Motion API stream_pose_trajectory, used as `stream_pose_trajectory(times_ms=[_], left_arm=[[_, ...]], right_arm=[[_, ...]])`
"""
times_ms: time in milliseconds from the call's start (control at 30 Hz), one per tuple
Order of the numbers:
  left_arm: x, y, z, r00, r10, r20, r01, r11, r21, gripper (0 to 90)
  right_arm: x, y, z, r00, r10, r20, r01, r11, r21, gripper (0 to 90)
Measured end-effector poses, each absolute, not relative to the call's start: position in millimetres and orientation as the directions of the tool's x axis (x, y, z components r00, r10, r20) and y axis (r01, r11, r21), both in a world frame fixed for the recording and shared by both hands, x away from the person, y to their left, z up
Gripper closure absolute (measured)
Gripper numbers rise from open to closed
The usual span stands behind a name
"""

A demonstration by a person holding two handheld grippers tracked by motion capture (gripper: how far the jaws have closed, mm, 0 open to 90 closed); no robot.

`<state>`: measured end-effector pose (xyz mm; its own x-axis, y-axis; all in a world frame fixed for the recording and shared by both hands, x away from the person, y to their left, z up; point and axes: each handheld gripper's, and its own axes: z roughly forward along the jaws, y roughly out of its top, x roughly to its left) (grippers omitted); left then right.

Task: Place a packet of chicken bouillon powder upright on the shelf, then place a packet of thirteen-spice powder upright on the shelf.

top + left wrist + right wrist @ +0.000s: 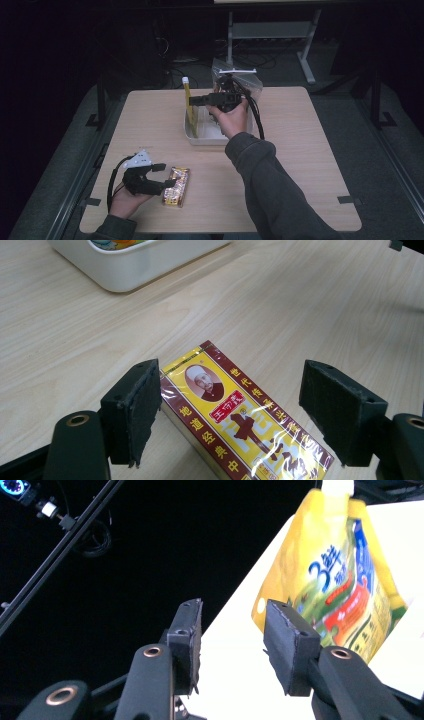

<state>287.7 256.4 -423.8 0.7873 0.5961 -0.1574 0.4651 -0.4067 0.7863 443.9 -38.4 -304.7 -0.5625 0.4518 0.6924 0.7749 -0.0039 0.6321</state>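
Your right gripper [196, 100] sits just above the centre of the high view, over the white tray [192, 136] at the far middle of the table [300, 165]. Its jaws stand apart and grasp nothing. In the right gripper view the yellow spouted pouch [335, 580] fills the upper right of the frame, beyond the right jaw and outside the gap. In the high view that pouch [190, 107] stands upright at the tray's left end, its white cap uppermost, touching the tip of your gripper or just beside it; which one, the pictures do not settle.

Your left gripper [167, 176] lies at the lower left of the high view, jaws released. In the left gripper view the yellow and maroon box [240, 420] lies flat on the wood between the two pads; the left pad is at its edge, the right pad stands clear of it. A clear plastic bag [250, 80] sits behind the tray, at the table's far edge.
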Motion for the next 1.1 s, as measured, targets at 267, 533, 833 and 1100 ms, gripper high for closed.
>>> stream_pose_trajectory(times_ms=[267,533,833,1100], left_arm=[[287,256,-424,0.788,0.595,-0.155,0.464,-0.410,0.785,24.0],[287,256,-424,0.787,0.597,-0.157,0.466,-0.407,0.786,23.9],[287,256,-424,0.787,0.598,-0.155,0.465,-0.409,0.785,23.5],[287,254,-424,0.787,0.598,-0.152,0.466,-0.414,0.782,22.3]], right_arm=[[428,-52,-312,-0.566,0.447,0.693,0.782,0.024,0.623,55.2],[419,-63,-322,-0.556,0.433,0.709,0.794,0.024,0.608,54.4],[411,-75,-332,-0.549,0.426,0.719,0.802,0.027,0.596,53.2],[394,-84,-343,-0.548,0.408,0.730,0.813,0.054,0.580,52.1]])
